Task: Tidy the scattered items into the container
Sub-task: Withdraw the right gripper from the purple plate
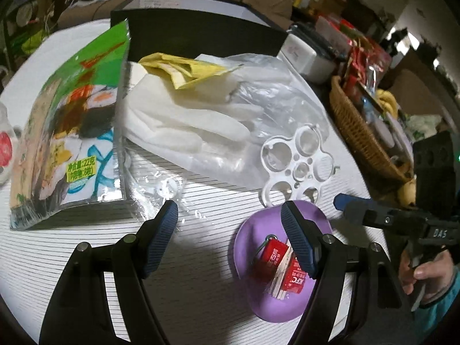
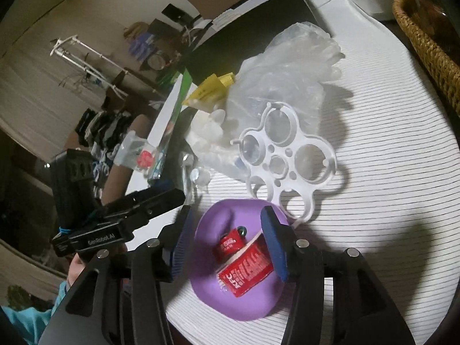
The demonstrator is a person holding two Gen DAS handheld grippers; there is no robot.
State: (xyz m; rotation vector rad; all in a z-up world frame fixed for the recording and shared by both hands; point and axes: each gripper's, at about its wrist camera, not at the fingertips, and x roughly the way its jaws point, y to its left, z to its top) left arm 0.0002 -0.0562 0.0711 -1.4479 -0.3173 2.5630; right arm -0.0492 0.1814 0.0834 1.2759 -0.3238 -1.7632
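The right gripper (image 2: 227,241) hangs over the purple bowl (image 2: 207,276) with its jaws apart and nothing between the pads; no finger touches the bowl's contents. Below the gap lie a red KFC sauce packet (image 2: 244,271) and a small red tag on a metal ring (image 2: 230,243), both inside the bowl. The left gripper (image 1: 230,230) also stands open and empty: its right finger (image 1: 296,238) is over the bowl's rim, its left finger (image 1: 161,235) over the bare striped mat (image 1: 201,201).

The bowl sits near the mat's near edge. Just beyond it, touching or overlapping its far rim, lies a white plastic ring holder (image 2: 287,158) with round holes. Behind that rests a crumpled clear plastic bag (image 1: 218,115) with white gloves and a yellow packet (image 1: 184,69). Towards the mat's left edge in the left wrist view stands a green snack bag (image 1: 72,120), with a small clear wrapper (image 1: 161,192) at its foot. A wicker basket (image 1: 359,135) of goods sits off the mat's right edge.
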